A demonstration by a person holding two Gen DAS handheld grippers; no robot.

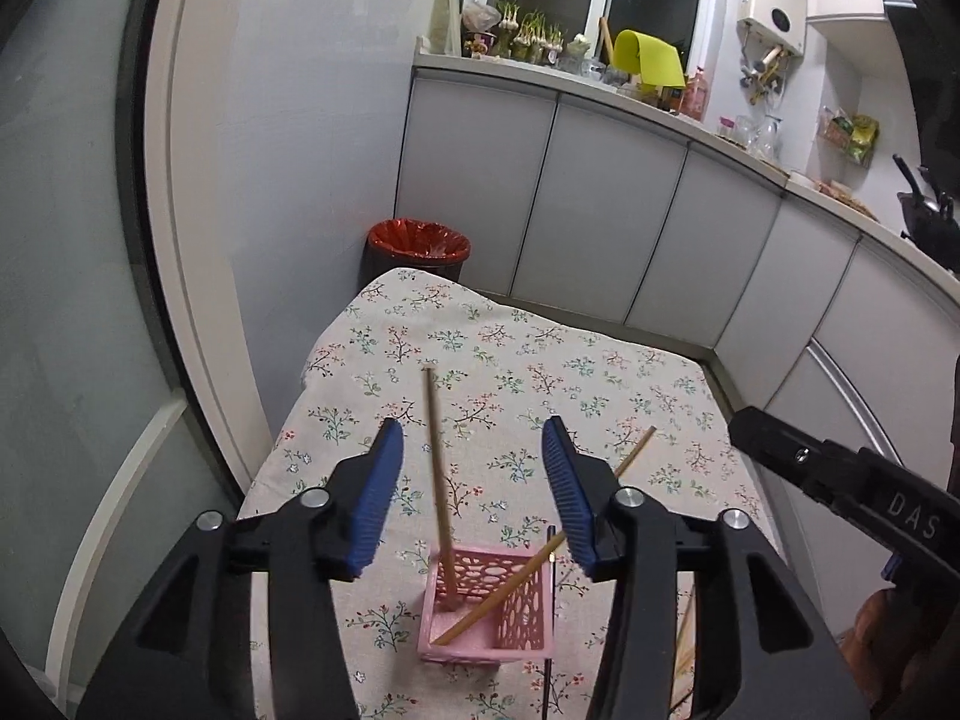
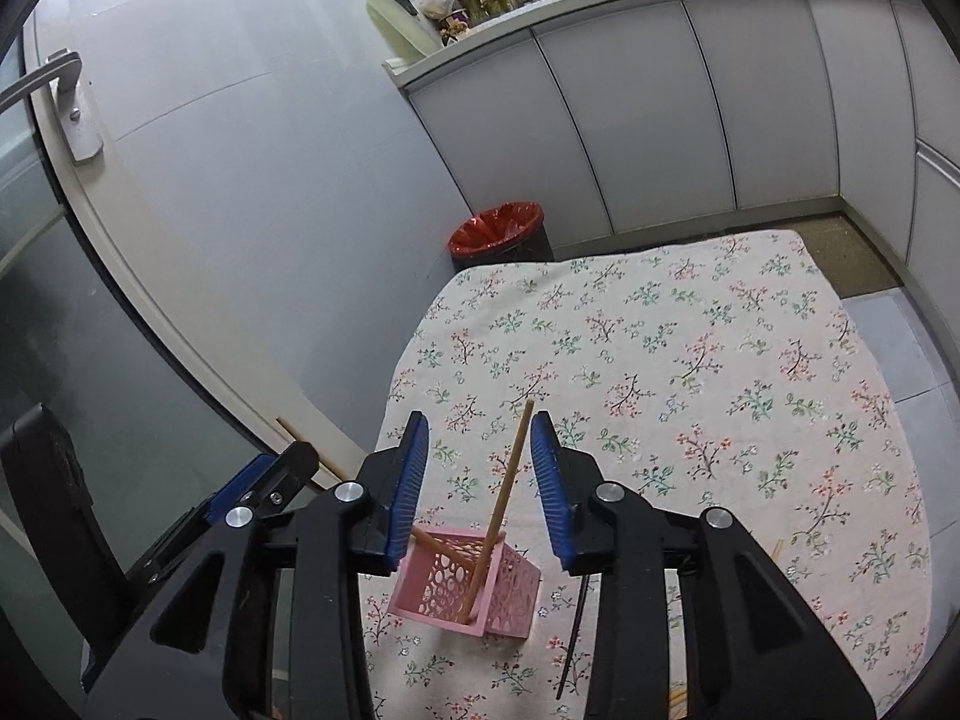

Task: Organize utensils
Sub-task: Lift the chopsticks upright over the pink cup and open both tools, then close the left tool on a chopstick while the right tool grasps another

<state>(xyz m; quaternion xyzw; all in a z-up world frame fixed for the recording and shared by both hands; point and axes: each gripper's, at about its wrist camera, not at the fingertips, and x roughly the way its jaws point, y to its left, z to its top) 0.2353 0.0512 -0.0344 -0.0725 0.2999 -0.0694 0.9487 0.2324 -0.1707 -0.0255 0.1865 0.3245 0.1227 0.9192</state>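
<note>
The left claw (image 1: 471, 438) is spread, a wooden chopstick (image 1: 437, 480) standing free in the gap with neither blue pad on it. That stick leans in the far left corner of the pink basket (image 1: 528, 612), which sits near the front edge of the surface (image 1: 600, 372), towards its left side. The right claw (image 2: 480, 438) is spread too, more narrowly; a second chopstick (image 2: 501, 501) rises between its pads untouched, foot in the basket's near right corner as the right wrist view shows it.

So the basket holds two wooden chopsticks, crossed and leaning opposite ways, and nothing else that I can make out. Just right of it a thin dark stick (image 2: 576, 630) lies flat on the cloth, and at the front edge further right some pale stick ends (image 1: 684, 654) poke into view; their number is unclear.

The risks, as I judge them: the basket is light and tall sticks lean well past its rim, so a pad brushing either stick as the claws pull away could lever the basket over or flick a stick out. The two claws are also close together, so they could knock each other. The dark stick lies flat on soft cloth, so a pinch there may snag fabric and drag the basket.
</note>
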